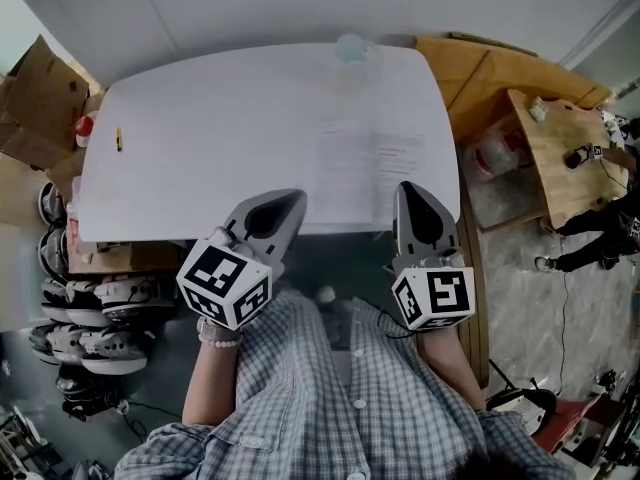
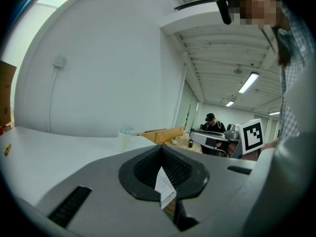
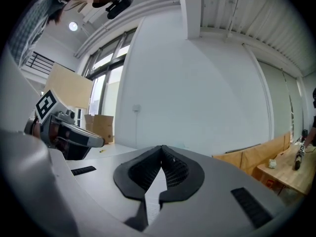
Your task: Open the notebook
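Observation:
The notebook [image 1: 365, 173] lies flat on the white table [image 1: 220, 118], near the front edge, showing pale pages with faint print. My left gripper [image 1: 290, 203] hovers over the table's front edge, left of the notebook; its jaws are shut with nothing between them. My right gripper [image 1: 410, 190] hangs at the notebook's near right corner, also shut and empty. In the left gripper view the closed jaws [image 2: 162, 149] point level across the table, with a sliver of printed page visible below them. The right gripper view shows its shut jaws [image 3: 162, 161] facing the white wall.
A clear cup [image 1: 352, 48] stands at the table's far edge and a small yellow item [image 1: 118, 139] lies at its left. Cardboard boxes [image 1: 40, 98] and shoes [image 1: 100, 318] are on the left. Wooden boards [image 1: 480, 78] and a wooden table [image 1: 560, 158] are on the right, with a person [image 1: 600, 228] beside them.

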Tool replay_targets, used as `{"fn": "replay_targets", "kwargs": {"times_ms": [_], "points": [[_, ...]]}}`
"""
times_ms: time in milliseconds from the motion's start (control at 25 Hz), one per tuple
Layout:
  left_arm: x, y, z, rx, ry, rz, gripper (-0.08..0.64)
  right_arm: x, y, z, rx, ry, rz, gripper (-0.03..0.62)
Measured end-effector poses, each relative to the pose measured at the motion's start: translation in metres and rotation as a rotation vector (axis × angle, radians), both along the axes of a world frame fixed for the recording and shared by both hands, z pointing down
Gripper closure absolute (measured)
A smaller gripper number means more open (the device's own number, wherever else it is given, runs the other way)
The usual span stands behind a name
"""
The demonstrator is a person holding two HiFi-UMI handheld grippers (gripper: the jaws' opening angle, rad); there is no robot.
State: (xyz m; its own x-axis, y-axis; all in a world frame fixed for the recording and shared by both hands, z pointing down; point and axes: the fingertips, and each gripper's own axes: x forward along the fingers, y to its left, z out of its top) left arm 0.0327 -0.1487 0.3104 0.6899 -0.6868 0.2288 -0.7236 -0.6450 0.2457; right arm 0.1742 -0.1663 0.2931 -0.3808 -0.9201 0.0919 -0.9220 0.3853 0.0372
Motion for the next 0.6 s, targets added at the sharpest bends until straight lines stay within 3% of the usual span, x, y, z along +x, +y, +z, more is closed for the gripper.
{"fn": "replay_targets", "kwargs": {"times_ms": [600], "points": [[-0.018, 0.005, -0.047, 0.116, 0.021, -0.024, 0.552, -0.026, -0.002, -0.033, 0.075, 0.028, -0.070, 0.572]]}}
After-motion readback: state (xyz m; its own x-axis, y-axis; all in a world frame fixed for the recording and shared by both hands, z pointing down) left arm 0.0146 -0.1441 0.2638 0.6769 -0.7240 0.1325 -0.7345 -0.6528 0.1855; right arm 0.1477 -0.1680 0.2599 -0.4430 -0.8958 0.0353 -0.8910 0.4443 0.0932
